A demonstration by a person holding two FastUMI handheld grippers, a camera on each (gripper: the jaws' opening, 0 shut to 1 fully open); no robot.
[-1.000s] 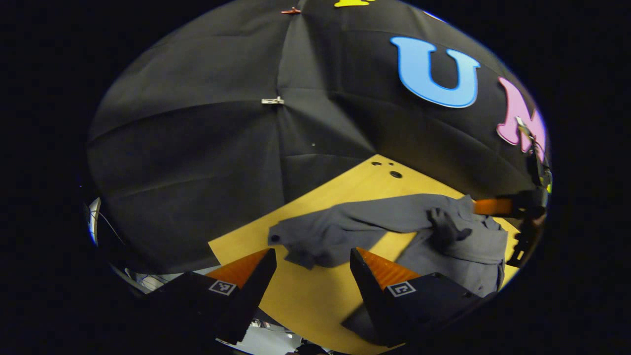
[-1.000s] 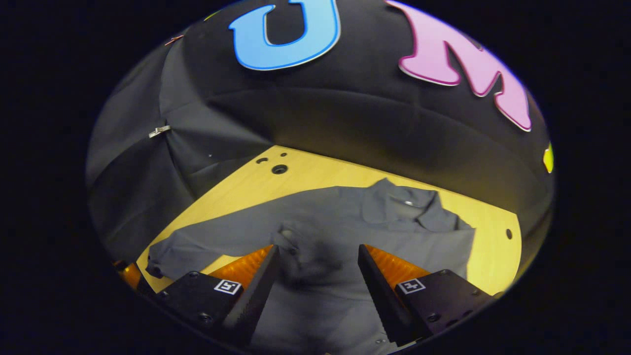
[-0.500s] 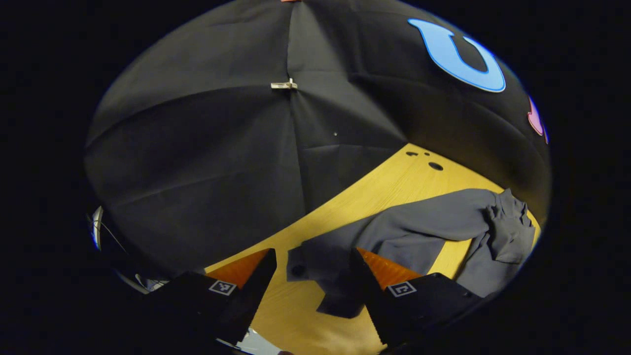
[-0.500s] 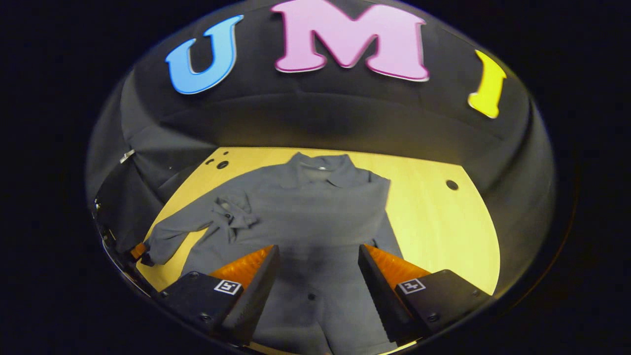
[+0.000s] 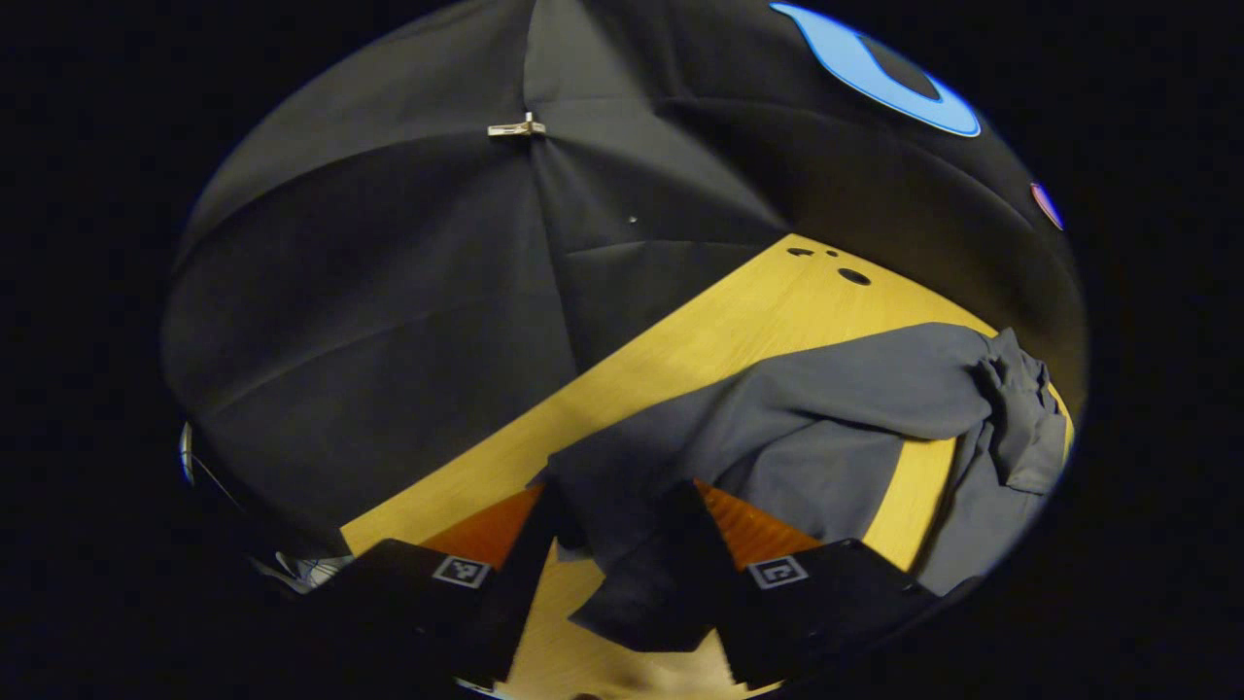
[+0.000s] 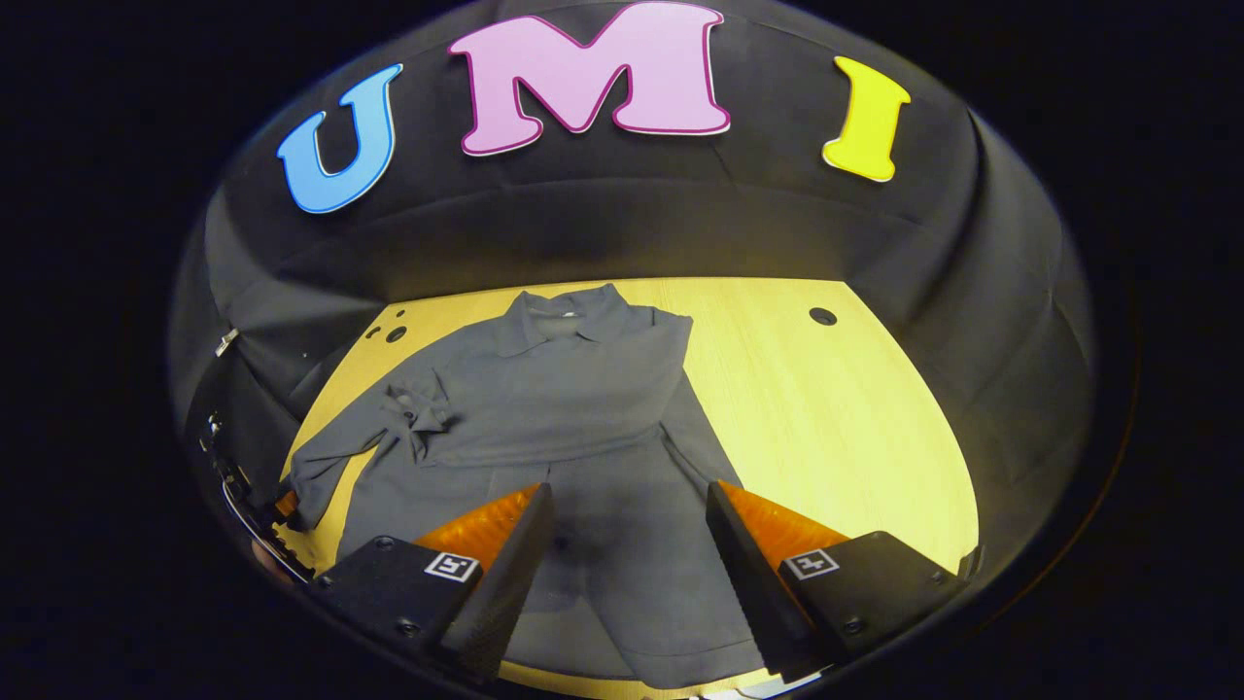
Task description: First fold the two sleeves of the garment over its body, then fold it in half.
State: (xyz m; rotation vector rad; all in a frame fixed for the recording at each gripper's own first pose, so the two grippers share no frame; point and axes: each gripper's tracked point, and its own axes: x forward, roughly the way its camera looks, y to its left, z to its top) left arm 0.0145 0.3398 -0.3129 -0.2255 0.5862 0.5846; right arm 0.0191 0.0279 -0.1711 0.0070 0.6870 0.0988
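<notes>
The left tool (image 5: 614,544) has closed in; the sleeve cuff (image 5: 632,544) lies between its fingers, seemingly gripped.

The right tool (image 6: 630,544) gapes above the garment (image 6: 544,408).

Plain dark grey all over the shirt (image 6: 573,399), collar and sleeve (image 5: 777,408) alike, no print or stripe showing. Beneath it the surface (image 6: 826,408) glows warm yellow with a faint wood grain, dotted by a few small black holes. Behind stands the black cloth wall (image 5: 389,292), matte and creased, with a small silvery clip (image 5: 515,127) catching light at its seam.
</notes>
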